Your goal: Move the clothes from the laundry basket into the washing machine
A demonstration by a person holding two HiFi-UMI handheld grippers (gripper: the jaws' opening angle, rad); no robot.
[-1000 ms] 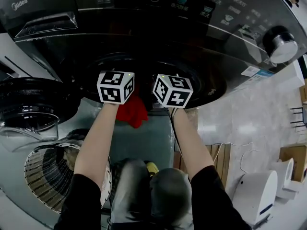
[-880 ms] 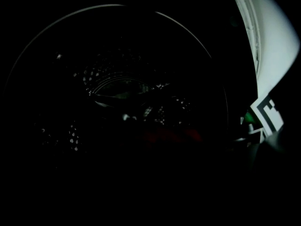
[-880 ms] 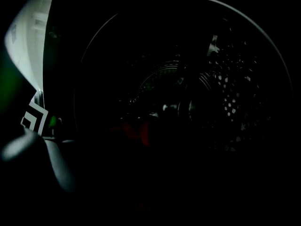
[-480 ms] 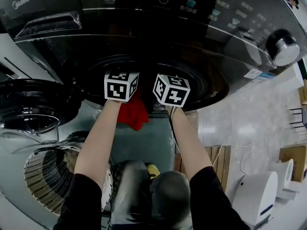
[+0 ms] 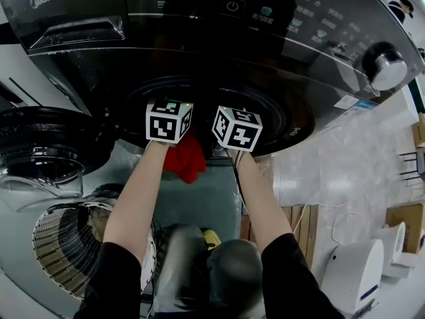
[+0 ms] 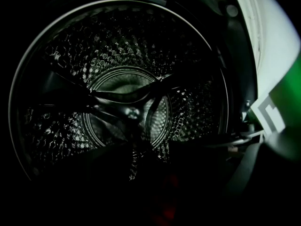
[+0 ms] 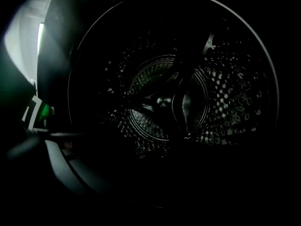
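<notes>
Two grippers: left gripper (image 5: pixel 169 120) and right gripper (image 5: pixel 237 127) side by side at the mouth of the washing machine (image 5: pixel 279 38), both aimed into the drum (image 6: pixel 127 102).
Left jaws: apart, have just been opening. A dim red patch shows low between them in the left gripper view, with no pad seen pressing on it.
Right jaws: apart, have just been opening. Nothing visible between them, only dark drum ahead.
Red cloth (image 5: pixel 185 158): hangs over the lower lip of the opening, just under the left gripper, partly outside the drum.
Key relation: cloth lies below both grippers and back toward the person. The left gripper is directly above it, the right gripper off to one side.
Long axis: hangs downward, top end at the lip.
Laundry basket (image 5: pixel 63 244): lower left, well apart from both grippers. Dark clothes (image 5: pixel 106 198) seem to lie in it.
Judgement: release step. The cloth probably needs a push inward from the left side, or it may slide back out.
</notes>
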